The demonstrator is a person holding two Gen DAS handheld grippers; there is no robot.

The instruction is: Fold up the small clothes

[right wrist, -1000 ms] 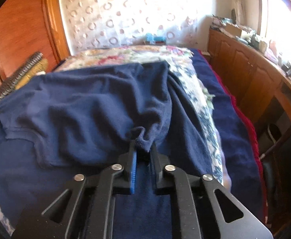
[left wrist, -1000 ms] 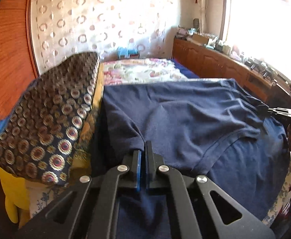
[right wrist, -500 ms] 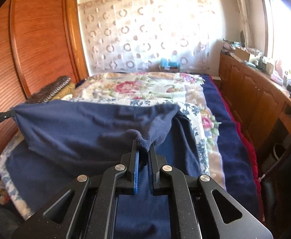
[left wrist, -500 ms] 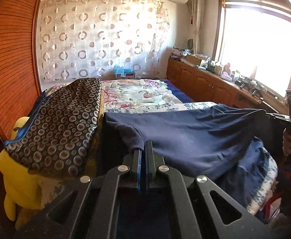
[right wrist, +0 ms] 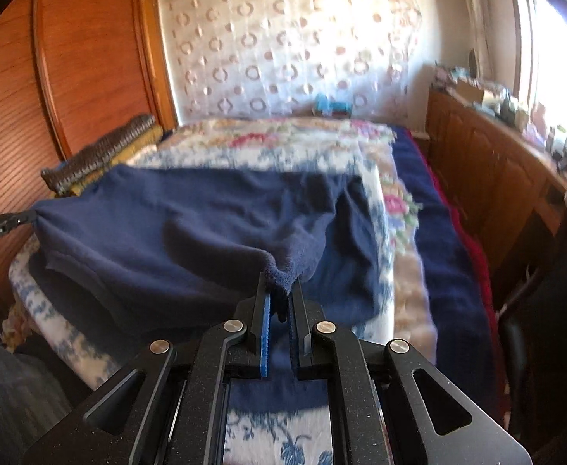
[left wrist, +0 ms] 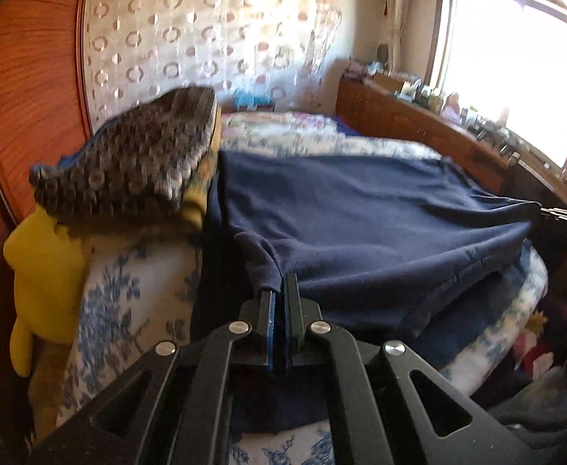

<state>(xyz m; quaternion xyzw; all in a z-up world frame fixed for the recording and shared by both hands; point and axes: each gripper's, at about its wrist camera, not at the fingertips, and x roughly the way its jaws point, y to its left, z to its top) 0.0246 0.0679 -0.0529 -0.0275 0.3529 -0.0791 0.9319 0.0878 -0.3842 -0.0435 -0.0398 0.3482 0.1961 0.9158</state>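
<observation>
With one corner pinched in each tool, navy garment (left wrist: 361,224) stretched above floral bed cover (left wrist: 120,290).

Left gripper (left wrist: 279,290) pressed together on a bunched corner; right gripper (right wrist: 279,290) likewise clamped on the opposite corner, fabric wedged between its blue pads (right wrist: 264,333). Near hem taut between the two tools, far edge lying flat ahead. Patterned cushion (left wrist: 136,162) ahead-left of left gripper, just beside the cloth's side edge; wooden cabinet (right wrist: 488,170) to the right of right gripper, apart from the cloth. Bare cover ahead, beyond the far edge.
</observation>
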